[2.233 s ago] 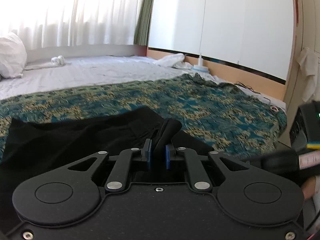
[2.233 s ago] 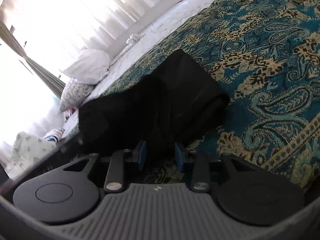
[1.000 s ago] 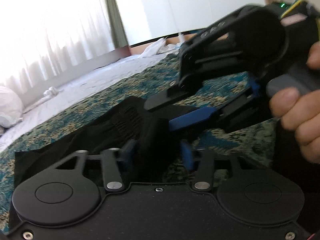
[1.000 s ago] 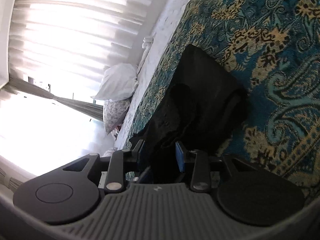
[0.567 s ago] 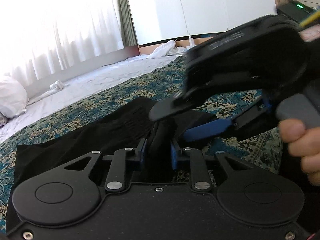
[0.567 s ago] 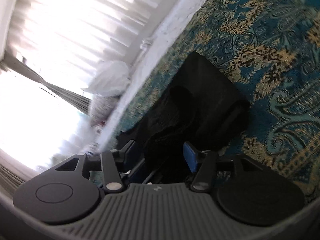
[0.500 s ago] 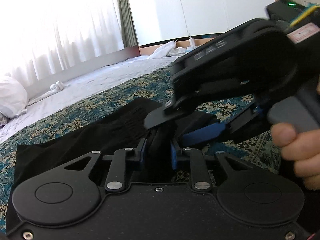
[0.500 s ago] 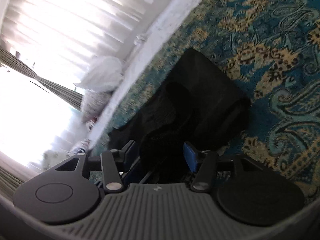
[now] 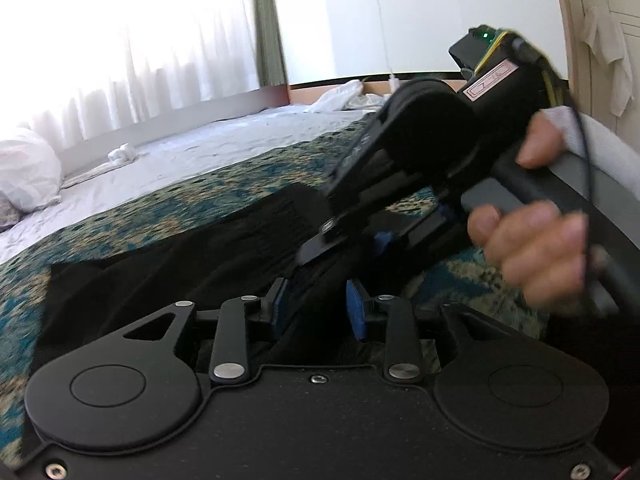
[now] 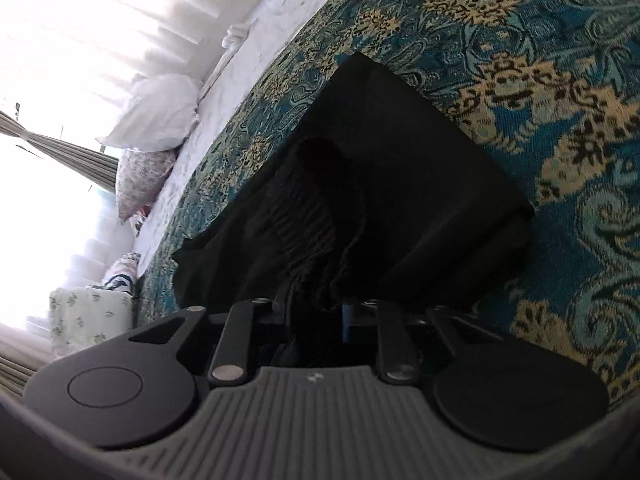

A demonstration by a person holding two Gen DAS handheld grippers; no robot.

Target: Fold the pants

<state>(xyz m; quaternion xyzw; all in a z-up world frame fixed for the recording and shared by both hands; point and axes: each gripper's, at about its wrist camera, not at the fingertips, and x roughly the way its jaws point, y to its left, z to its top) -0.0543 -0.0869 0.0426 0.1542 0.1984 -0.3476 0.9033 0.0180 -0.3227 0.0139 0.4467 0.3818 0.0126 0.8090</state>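
Observation:
Black pants (image 9: pixel 180 256) lie partly folded on a teal and gold patterned bedspread (image 9: pixel 224 184). My left gripper (image 9: pixel 318 304) has its jaws a little apart with a bunched edge of the pants between them. My right gripper (image 10: pixel 316 312) is shut on a fold of the pants (image 10: pixel 380 200). In the left wrist view the right gripper (image 9: pixel 360 240) sits just ahead of my left one, held by a hand (image 9: pixel 532 252), its fingers reaching down into the same bunch of cloth.
White sheet (image 9: pixel 192 152), a white pillow (image 9: pixel 24 172) and bright curtains lie beyond the bedspread. White cupboard doors (image 9: pixel 400 16) stand at the far side. Pillows (image 10: pixel 156 112) lie at the bed's head.
My left gripper's jaws have opened wider around the cloth. My right gripper has closed on the pants and swung in closer above my left one.

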